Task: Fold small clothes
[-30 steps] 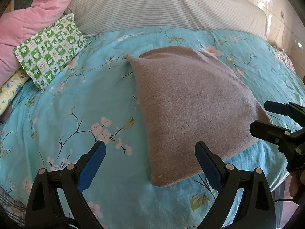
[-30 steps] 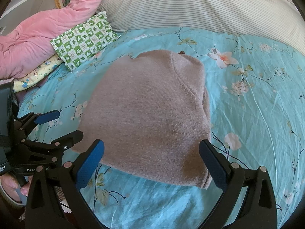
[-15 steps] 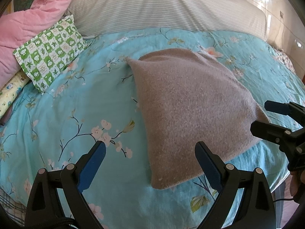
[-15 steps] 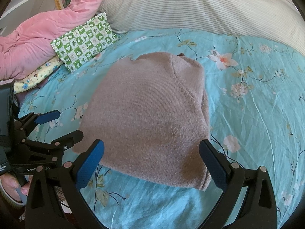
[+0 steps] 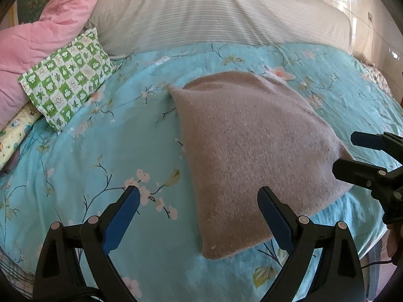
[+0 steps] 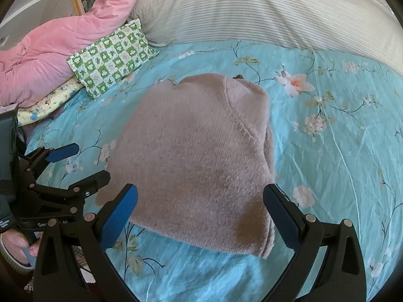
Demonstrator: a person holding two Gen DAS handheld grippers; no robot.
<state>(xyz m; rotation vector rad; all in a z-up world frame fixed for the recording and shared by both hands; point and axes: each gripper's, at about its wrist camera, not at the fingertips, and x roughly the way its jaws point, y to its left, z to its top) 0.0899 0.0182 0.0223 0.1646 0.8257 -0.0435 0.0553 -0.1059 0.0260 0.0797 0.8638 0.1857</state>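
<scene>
At the far left, a crumpled pink quilted blanket (image 5: 37, 47) lies heaped at the edge of the bed, with a green-and-white checked small pillow (image 5: 68, 80) leaning against it and a pale yellow printed cloth (image 5: 15, 130) tucked just below. Across the back runs a long grey-and-white striped pillow (image 5: 221, 17). The turquoise floral bedsheet (image 5: 105, 151) covers the rest of the bed. The left claw (image 5: 199, 209) hangs above the sheet with its blue-padded jaws spread wide and nothing between them, its right finger over the near edge of the folded taupe knit sweater (image 5: 249, 151). The sweater lies flat near the middle of the bed, folded into a rough rectangle. Farther right, the right claw (image 6: 201, 203) hovers over the sweater's near edge, jaws equally wide and empty. Nothing lies on the sweater.
</scene>
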